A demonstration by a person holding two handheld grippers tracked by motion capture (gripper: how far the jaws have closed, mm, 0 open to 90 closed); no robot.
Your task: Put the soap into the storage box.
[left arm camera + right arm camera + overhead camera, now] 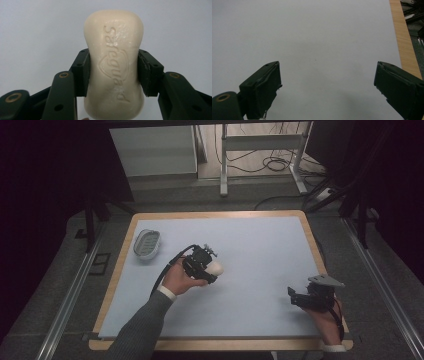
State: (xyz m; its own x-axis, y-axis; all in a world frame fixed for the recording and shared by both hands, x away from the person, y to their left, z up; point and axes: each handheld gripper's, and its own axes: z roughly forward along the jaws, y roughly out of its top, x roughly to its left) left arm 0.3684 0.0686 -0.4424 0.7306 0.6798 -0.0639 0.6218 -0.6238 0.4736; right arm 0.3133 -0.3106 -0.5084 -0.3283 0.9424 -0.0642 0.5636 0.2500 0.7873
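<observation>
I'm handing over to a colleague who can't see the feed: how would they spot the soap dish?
Start at the pale blue table top with its wooden rim and go to its far left corner. The soap dish lies there alone, well apart from the left gripper holding the soap bar. It's a small grey oval tray with a ribbed inside.

Soap bar is being held mid-table in left gripper; soap dish lying far-left; right gripper sitting near-right.
</observation>
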